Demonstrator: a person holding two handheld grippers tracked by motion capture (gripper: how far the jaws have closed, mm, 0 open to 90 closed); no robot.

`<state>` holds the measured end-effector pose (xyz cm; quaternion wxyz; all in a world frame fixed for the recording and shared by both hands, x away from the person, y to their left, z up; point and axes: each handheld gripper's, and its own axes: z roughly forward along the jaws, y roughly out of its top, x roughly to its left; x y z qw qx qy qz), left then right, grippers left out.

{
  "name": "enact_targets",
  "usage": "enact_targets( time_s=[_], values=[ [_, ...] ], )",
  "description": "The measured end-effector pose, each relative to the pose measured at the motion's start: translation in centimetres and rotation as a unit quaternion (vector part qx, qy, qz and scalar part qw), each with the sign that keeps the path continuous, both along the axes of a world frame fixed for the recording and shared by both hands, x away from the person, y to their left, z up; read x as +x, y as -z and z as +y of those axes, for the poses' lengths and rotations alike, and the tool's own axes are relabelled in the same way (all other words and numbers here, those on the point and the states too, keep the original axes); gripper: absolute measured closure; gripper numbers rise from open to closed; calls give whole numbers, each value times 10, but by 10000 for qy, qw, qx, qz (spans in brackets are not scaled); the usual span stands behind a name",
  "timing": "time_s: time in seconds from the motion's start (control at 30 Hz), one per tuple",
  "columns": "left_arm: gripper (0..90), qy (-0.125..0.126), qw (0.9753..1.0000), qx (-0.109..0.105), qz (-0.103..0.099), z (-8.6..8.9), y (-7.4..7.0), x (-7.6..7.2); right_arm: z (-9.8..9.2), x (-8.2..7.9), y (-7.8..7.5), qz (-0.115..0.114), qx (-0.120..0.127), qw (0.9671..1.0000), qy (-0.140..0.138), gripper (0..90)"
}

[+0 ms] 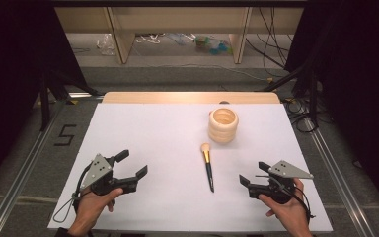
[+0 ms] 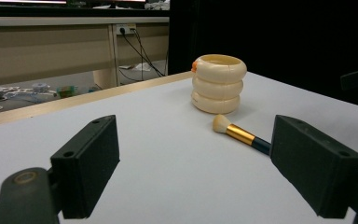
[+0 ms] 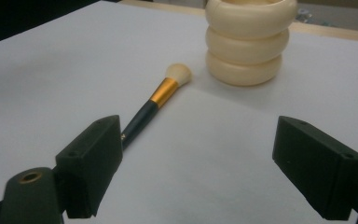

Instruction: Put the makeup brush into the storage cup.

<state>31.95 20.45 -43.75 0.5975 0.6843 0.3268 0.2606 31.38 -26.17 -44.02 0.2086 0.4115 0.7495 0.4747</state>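
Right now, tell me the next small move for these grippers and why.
Probably ease the right gripper forward and inward toward the makeup brush, lining its open jaws across the dark handle. The brush lies flat on the white table, apart from the cream ringed holder, and both grippers are empty; the left gripper sits farther from it.

Hand-held gripper jaws spread wide, makeup brush lying flat, ribbed cream holder beyond

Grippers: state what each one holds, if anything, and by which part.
Nothing: left gripper and right gripper are open, apart from the brush.
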Motion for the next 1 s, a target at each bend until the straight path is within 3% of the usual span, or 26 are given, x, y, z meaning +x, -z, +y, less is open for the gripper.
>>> enact_targets(
  time_s=[0.07, 0.13, 0.23, 0.27, 0.43, 0.53, 0.63, 0.67, 0.7, 0.73, 0.83, 0.87, 1.0],
  values=[
    [157, -5, 10000, -2, 7, 0, 0, 0, 1, 3, -1, 94, 2, 9999, -125, 170],
    [157, -14, 10000, 0, 21, 0, 0, -1, 3, 4, -4, 327, 162, 9991, -195, 171],
    [157, -27, 10000, 23, 26, 0, 0, -1, 6, 8, -6, 224, 109, 9995, -199, 171],
    [157, -23, 10000, 30, 16, 0, 0, 0, 8, 11, -9, 333, 83, 9992, -204, 171],
    [158, -25, 10000, 33, 20, 0, 0, 0, 17, 23, -10, 135, -50, 9995, -276, 171],
    [157, -10, 10000, 43, 13, 0, 0, 0, 29, 37, -11, 259, -230, 9987, -381, 167],
    [158, -17, 10000, 37, 29, 0, 0, 0, 36, 45, -10, 276, -223, 9981, -510, 166],
    [158, -21, 10000, 47, 31, 0, 0, 0, 42, 51, -11, 499, -184, 9966, -622, 169],
    [158, -21, 10000, 47, 31, 0, 0, 0, 42, 51, -11, 499, -184, 9966, -622, 169],
    [158, -34, 10000, 45, 31, 0, 0, 0, 47, 58, -10, 531, -362, 9960, -628, 169],
    [158, -42, 10000, 2, 62, 0, 1, 0, 53, 64, -10, 688, -376, 9948, -651, 169],
    [158, -50, 10000, 35, 70, 0, 1, 0, 58, 70, -8, 913, -479, 9922, -705, 170],
    [158, -40, 10000, 48, 54, 0, 0, -1, 70, 80, -3, 1207, -617, 9884, -691, 180]
  ],
)
